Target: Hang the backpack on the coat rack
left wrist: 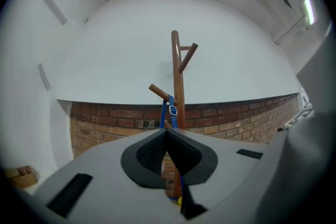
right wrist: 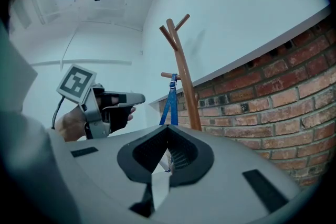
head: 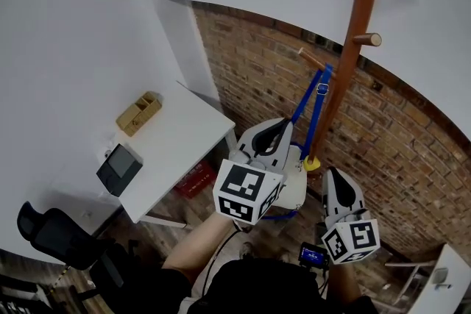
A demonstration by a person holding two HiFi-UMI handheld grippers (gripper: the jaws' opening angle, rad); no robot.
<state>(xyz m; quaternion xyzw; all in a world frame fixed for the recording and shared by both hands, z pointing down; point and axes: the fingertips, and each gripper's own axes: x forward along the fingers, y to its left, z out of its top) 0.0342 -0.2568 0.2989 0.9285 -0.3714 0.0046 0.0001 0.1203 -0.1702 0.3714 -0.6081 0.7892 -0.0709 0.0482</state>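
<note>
The brown wooden coat rack (head: 355,40) stands against the brick wall, also in the left gripper view (left wrist: 178,86) and the right gripper view (right wrist: 187,86). The backpack's blue strap (head: 315,103) hangs over a low peg (head: 312,57) and runs down the pole (left wrist: 167,113) (right wrist: 169,105). A yellow bit of the backpack (head: 313,164) shows by the pole; its body is hidden behind my grippers. My left gripper (head: 276,130) (left wrist: 167,131) (right wrist: 140,97) is shut and empty, just short of the strap. My right gripper (head: 335,176) (right wrist: 168,127) is shut, lower right, near the pole.
A white desk (head: 176,151) stands left of the rack with a wooden organiser (head: 138,112) and a dark small device (head: 118,169) on it. A red crate (head: 195,179) sits under it. A black chair (head: 55,235) is at lower left.
</note>
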